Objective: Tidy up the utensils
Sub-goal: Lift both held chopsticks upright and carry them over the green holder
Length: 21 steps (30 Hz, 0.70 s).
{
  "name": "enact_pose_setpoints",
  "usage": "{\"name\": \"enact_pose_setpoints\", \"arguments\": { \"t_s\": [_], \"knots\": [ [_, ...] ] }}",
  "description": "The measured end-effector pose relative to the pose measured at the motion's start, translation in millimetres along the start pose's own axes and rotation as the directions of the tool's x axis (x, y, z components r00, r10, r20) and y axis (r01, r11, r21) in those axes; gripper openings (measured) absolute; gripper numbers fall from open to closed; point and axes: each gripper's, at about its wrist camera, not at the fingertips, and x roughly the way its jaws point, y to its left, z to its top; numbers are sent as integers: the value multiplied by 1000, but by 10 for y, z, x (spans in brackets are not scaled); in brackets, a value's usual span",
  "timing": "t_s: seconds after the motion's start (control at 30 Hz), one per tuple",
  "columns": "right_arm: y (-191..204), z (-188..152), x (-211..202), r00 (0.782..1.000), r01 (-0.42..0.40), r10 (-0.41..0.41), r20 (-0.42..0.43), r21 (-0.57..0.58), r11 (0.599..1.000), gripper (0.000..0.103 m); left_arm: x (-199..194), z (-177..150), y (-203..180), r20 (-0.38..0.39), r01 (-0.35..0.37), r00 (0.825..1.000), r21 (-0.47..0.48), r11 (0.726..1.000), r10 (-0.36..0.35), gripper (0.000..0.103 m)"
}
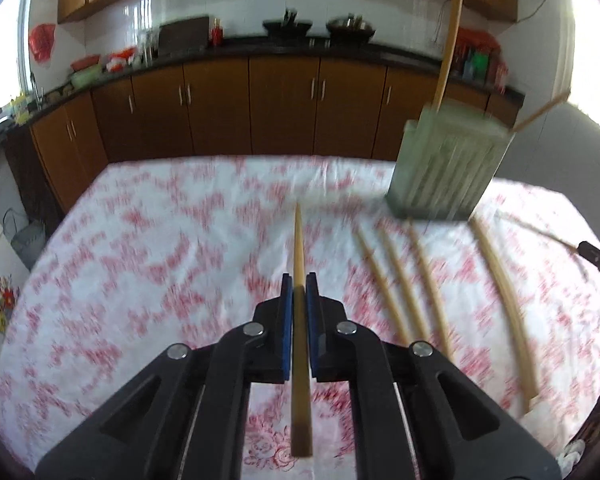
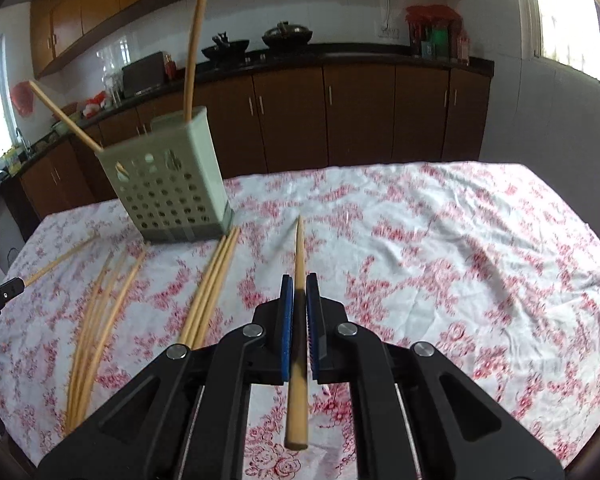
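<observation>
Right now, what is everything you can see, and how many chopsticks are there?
Held chopsticks: two, tan; one in the left tongs, one in the right tongs.
Chopsticks in the holder: two, tan; one nearly upright, one leaning out.
Loose chopsticks: several, tan, lying on the cloth near the holder; too blurred to count exactly.
Holder: one, pale green, with holes, standing on the tablecloth.
Tablecloth: one, white with red flowers, covering the table.
Cabinets: brown, along the back wall.
Pans: two, dark, on the counter.
Left tongs: black with blue pads, shut on a chopstick.
Right tongs: same colours, shut on a chopstick.
</observation>
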Motion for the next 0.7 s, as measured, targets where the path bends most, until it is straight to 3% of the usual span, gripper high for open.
{"name": "enact_pose_setpoints", "arguments": {
  "t_s": [0.2,0.47,0.57,0.7],
  "knots": [
    [-9,235,-201,996,-14,13,94,6,1000,8,-376,432,-37,129,64,990,-26,998,-61,8],
    [52,493,-357,984,-81,74,160,34,996,7,-575,660,-157,168,111,980,-15,994,-107,8],
    [85,722,-575,965,-155,144,219,38,987,7,-737,765,-239,198,144,970,-2,990,-141,8],
    [222,990,-886,917,-235,219,333,9,972,7,-981,961,-418,246,209,946,40,977,-213,8]
  ]
}}
